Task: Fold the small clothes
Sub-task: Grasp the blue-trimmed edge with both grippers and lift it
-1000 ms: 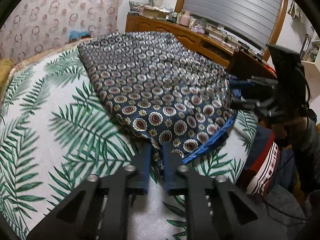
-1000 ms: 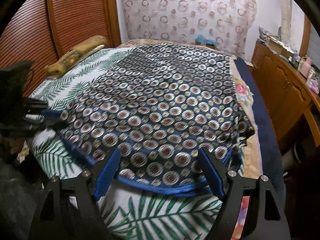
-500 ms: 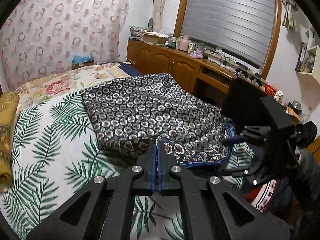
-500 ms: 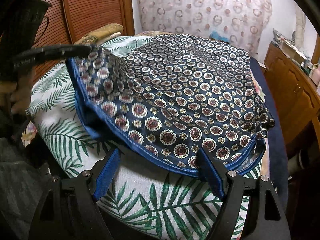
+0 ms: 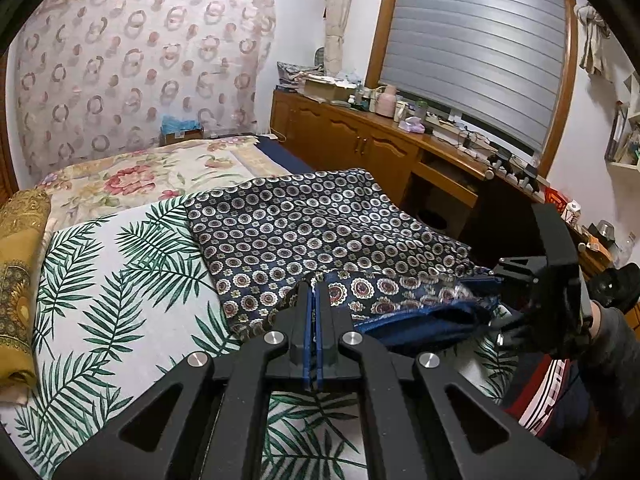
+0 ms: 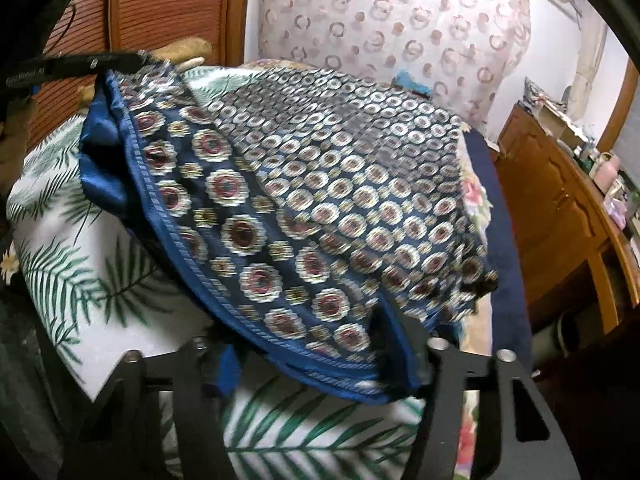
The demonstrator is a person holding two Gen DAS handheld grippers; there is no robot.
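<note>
In the left wrist view, the left claw (image 5: 312,296) is pressed closed on a corner of the dark patterned cloth (image 5: 320,232), which lies on the bed (image 5: 120,280) over a sheet printed with green leaves. The near edge of the cloth is lifted, showing its blue hem. The right claw (image 5: 496,300) sits at the cloth's other near corner, blurred. A wooden cabinet (image 5: 360,140) lines the wall under a shuttered window (image 5: 472,48). In the right wrist view, the cloth (image 6: 340,200) drapes over the right claw (image 6: 316,360), hiding its fingertips; I cannot tell whether it grips. The left claw (image 6: 136,60) holds the far corner raised.
</note>
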